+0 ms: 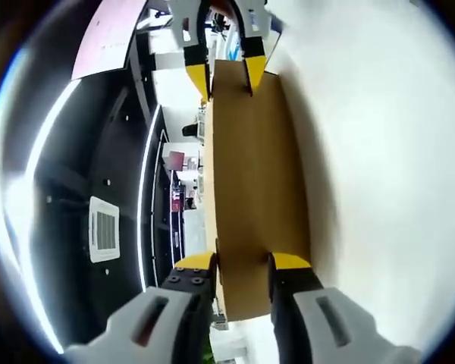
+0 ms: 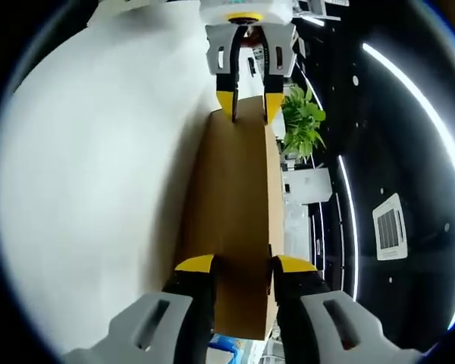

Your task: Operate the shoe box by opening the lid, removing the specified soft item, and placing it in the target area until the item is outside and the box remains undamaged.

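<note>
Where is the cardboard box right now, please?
The cardboard box is between the two grippers beside the white table: the left gripper at one end, the right gripper at the opposite end.

Plain brown cardboard lid (image 1: 258, 189) lifted edgewise beside white surface, gripped at both ends.

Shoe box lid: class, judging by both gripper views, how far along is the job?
Done: both tongs have reached the cardboard lid. In hand: the left tongs and right tongs straddle its opposite ends, so each appears at the far end of the other's view. Whether they pinch it is unclear. Left: taking out the soft item and placing it; neither step is visible.
</note>
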Demonstrator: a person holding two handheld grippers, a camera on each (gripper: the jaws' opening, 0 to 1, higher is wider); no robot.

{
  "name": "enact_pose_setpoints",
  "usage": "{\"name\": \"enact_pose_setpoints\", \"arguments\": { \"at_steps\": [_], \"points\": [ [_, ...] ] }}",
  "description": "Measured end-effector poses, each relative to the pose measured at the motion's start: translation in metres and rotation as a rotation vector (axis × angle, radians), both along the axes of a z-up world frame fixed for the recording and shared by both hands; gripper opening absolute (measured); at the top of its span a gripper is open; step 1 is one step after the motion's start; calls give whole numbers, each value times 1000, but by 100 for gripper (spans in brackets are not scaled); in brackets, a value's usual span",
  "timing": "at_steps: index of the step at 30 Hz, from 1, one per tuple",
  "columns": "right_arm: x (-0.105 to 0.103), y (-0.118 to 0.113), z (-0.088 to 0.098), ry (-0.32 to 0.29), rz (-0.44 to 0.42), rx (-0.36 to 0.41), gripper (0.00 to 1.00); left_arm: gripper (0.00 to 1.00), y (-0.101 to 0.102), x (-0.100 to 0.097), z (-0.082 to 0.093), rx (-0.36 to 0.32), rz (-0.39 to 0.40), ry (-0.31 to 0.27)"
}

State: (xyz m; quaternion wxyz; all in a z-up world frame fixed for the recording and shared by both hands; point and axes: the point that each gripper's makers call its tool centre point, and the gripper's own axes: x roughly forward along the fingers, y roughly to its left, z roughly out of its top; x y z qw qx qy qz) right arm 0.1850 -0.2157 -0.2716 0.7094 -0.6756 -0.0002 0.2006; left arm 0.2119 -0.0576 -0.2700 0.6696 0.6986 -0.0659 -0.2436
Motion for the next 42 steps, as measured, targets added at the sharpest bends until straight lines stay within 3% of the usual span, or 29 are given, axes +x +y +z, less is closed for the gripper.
{"name": "enact_pose_setpoints", "arguments": {
  "at_steps": [11,32,42],
  "points": [
    [-13,-20,0,-2,-16,21,29,27,-16,-18,1,-28,-11,15],
    [-40,-31,1,-11,-12,51,29,27,-31,-45,-1,-31,-12,24],
    [-42,-30,2,-9,-9,62,29,27,-30,-46,-1,-27,-9,20]
  ]
}}
